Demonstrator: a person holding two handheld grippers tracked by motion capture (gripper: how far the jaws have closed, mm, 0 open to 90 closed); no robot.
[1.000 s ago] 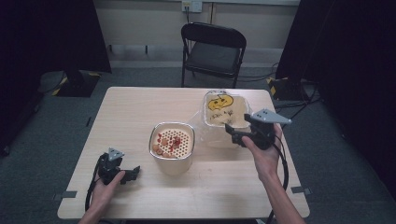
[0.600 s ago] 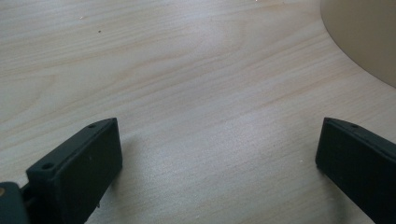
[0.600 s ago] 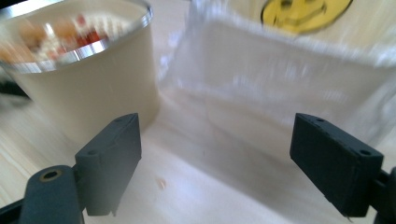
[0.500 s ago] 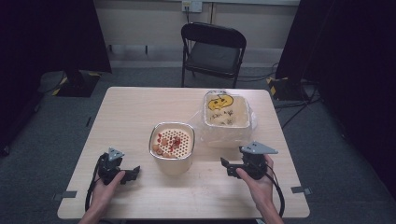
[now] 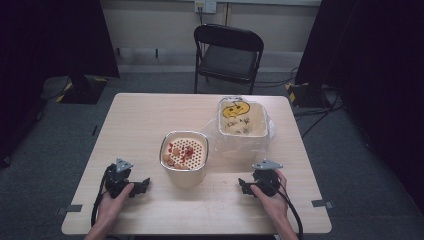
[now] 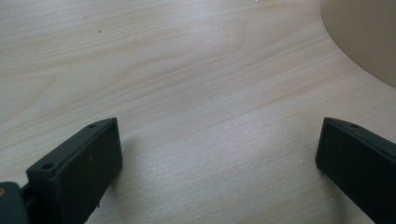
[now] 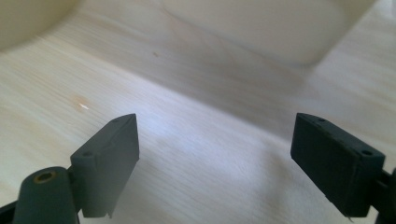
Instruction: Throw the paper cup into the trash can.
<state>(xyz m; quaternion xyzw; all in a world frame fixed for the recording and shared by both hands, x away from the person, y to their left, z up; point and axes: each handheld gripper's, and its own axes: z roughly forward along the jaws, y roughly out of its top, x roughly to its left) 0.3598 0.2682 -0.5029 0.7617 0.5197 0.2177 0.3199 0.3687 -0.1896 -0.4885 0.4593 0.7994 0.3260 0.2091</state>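
Both tongs released, nothing between the jaws: left gripper (image 5: 141, 183) and right gripper (image 5: 243, 185) rest on table (image 5: 150, 120), flanking strainer container (image 5: 183, 159).

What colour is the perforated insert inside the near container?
Cream, with red and tan food on it; the high view shows it best.

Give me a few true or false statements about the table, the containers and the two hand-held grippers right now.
1. The left hand-held gripper holds the strainer pot. False: its jaws are open over bare table.
2. The right hand-held gripper is empty. True.
3. The bag-lined bin stands behind and right of the strainer pot. True.
4. A folding chair stands on the table. False: it stands on the floor beyond it.
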